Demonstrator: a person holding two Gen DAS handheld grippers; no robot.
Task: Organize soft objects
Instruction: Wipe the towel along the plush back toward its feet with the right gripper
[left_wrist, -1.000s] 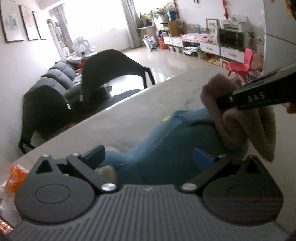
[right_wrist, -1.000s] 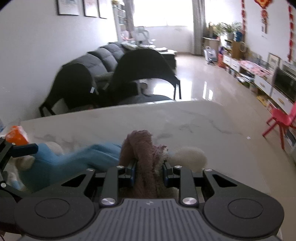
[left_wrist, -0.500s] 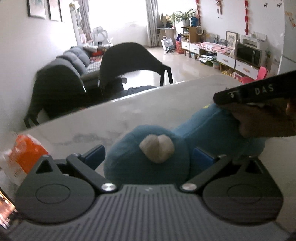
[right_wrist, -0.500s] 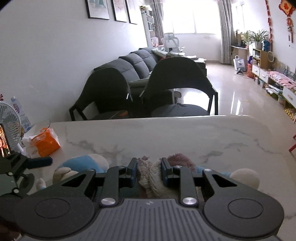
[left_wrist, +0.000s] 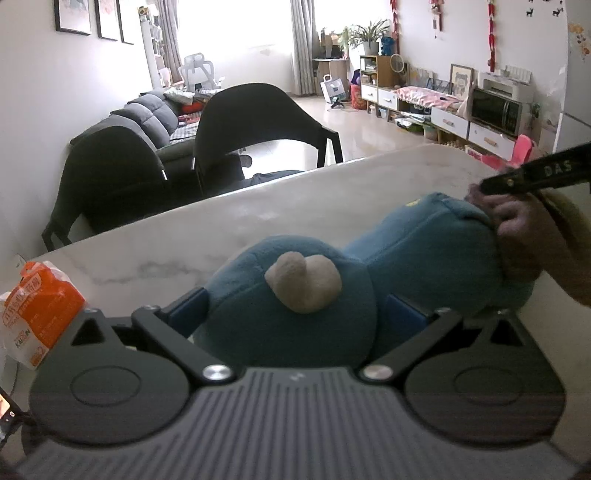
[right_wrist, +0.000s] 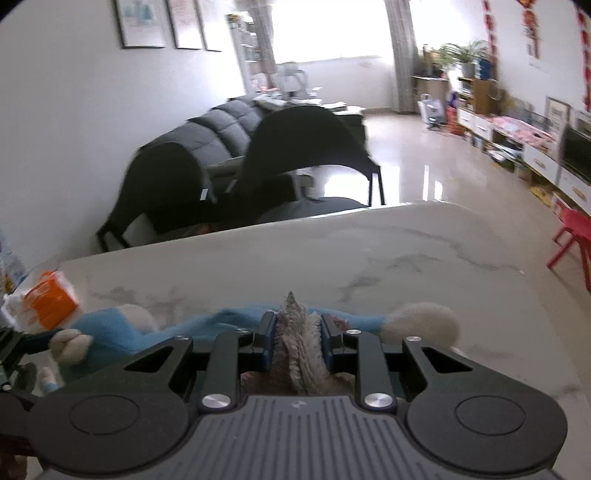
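A blue plush toy (left_wrist: 295, 299) lies on the marble table (left_wrist: 258, 214), its round end with a cream nub facing the left wrist camera. My left gripper (left_wrist: 295, 310) is wide around that end, both blue pads pressed into it. At the toy's other end is a pinkish-brown fuzzy piece (left_wrist: 517, 236), with my right gripper (left_wrist: 487, 186) shut on it. In the right wrist view the right gripper (right_wrist: 297, 334) pinches the fuzzy piece (right_wrist: 297, 347), and the blue plush toy (right_wrist: 207, 326) stretches across behind it with a cream tip (right_wrist: 424, 325). The left gripper's fingers (right_wrist: 33, 338) show at the far left edge.
An orange packet (left_wrist: 40, 310) sits at the table's left end, seen as well in the right wrist view (right_wrist: 50, 301). Two black chairs (left_wrist: 258, 122) stand along the far table edge (left_wrist: 280, 177). A small pink chair (right_wrist: 572, 236) is on the floor beyond the right end.
The blue plush has swung round so its cream-nubbed end faces the left camera and now lies lower, along the table. Both grippers have kept their hold.
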